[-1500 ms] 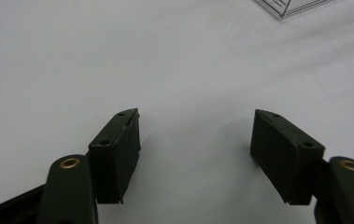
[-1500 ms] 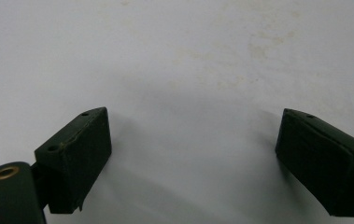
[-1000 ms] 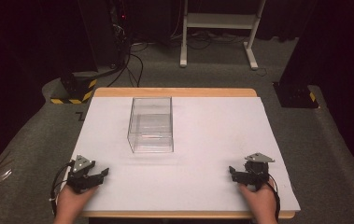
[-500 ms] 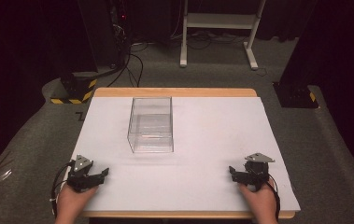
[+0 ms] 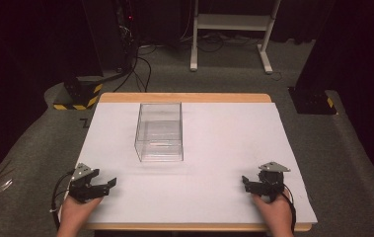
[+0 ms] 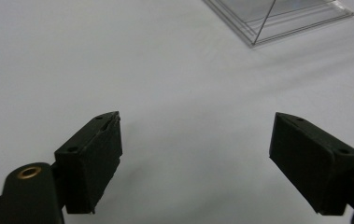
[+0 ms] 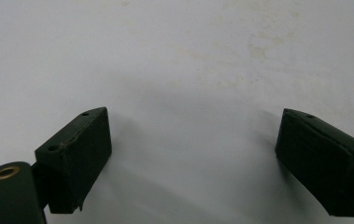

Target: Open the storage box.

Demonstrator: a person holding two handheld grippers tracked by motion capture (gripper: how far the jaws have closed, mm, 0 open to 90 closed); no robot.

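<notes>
A clear plastic box [image 5: 159,131] stands on the white table top [image 5: 224,138], left of centre toward the back; its near corner [image 6: 263,28] appears at the top of the left gripper view. My left gripper [image 5: 106,184] rests near the front left edge, open, with bare white surface between its jaws [image 6: 197,158]. At the front right, my right gripper [image 5: 245,181] is also open over bare table [image 7: 193,158], pointing left. Both are held low, close to the surface, well in front of the box.
The table has a wooden rim [image 5: 184,97] at the back. Beyond it on the grey carpet stand a white frame [image 5: 229,29], black cables [image 5: 140,69] and a black-and-yellow striped base [image 5: 78,96]. A black stand foot [image 5: 313,101] sits at the right.
</notes>
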